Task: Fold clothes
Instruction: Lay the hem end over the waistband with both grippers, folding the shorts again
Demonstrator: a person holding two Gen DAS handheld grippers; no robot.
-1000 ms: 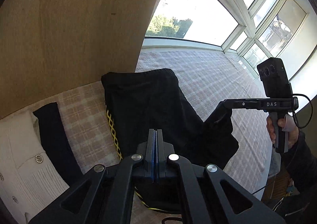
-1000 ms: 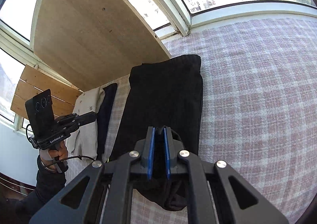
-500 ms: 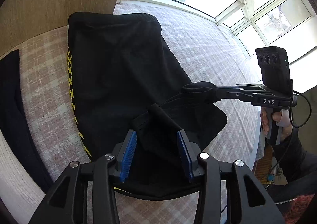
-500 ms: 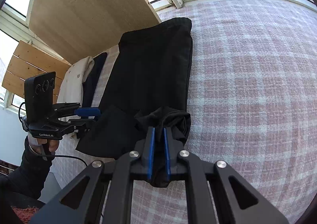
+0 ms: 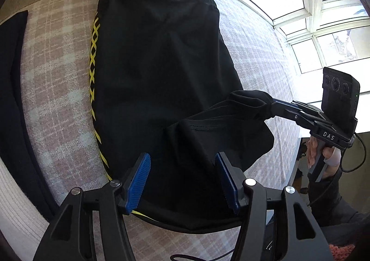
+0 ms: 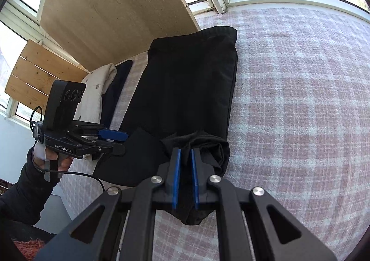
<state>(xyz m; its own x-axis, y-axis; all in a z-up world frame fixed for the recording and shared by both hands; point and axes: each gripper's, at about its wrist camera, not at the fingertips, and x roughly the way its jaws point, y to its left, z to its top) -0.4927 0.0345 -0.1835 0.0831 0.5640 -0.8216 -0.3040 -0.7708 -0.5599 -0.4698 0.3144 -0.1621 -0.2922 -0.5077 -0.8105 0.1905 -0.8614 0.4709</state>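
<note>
A black garment (image 5: 150,53) with a yellow criss-cross side stripe (image 5: 92,64) lies flat on the plaid bedcover (image 5: 53,57). Its near end is folded back over itself. My left gripper (image 5: 182,157) hangs just above that folded end. Its jaws are opening, and the cloth lies below and between the blue pads (image 5: 138,180) without being pressed. My right gripper (image 6: 184,151) is shut on a bunched corner of the same black garment (image 6: 189,76), held slightly off the cover. The left wrist view shows the right gripper (image 5: 275,105) with cloth at its tips. The right wrist view shows the left gripper (image 6: 123,143) open.
A cream buttoned cardigan (image 6: 94,96) and a dark navy garment (image 6: 115,90) lie to the left of the black one. A wooden board (image 6: 104,6) stands behind them, with windows beyond. The bedcover (image 6: 300,99) spreads to the right; its edge drops off by the person's hands.
My left gripper went from shut to wide open and sank toward the garment, and the cloth end dropped out of it. The right gripper stayed shut on its bunched corner, shifting slightly.
</note>
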